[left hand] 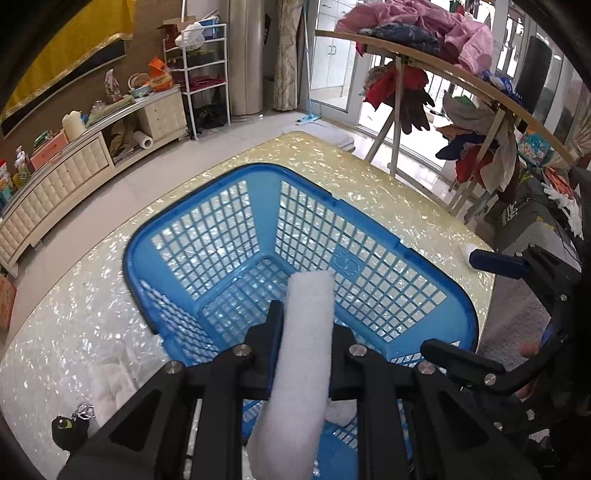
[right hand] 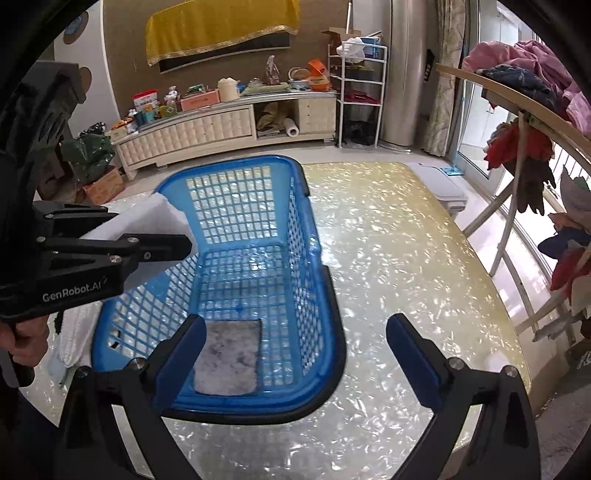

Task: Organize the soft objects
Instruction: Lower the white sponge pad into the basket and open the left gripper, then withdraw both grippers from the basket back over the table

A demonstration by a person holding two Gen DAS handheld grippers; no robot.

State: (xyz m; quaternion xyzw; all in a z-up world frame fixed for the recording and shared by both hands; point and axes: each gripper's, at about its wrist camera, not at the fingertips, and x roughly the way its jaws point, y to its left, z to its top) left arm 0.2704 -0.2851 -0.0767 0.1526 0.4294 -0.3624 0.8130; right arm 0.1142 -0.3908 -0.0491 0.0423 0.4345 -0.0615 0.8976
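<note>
Clamping a white foam strip (left hand: 303,354) above the blue basket (left hand: 236,236), the left tongs (left hand: 304,334) read "GenRobot.AI"; right tongs (right hand: 295,354) gape wide, empty, straddling the basket's near corner on the table (right hand: 399,258).

"GenRobot.AI" (white) on left hand-held gripper (right hand: 168,236)

Shimmery pale surface (right hand: 388,258), long cream cabinet (right hand: 207,133) cluttered on top, white wire rack (right hand: 360,92), yellow cloth (right hand: 221,26) on wall, clothes-heaped drying rack (left hand: 461,85)

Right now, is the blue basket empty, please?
No. A grey cloth lies flat on the floor of the blue basket, at its near end.
</note>
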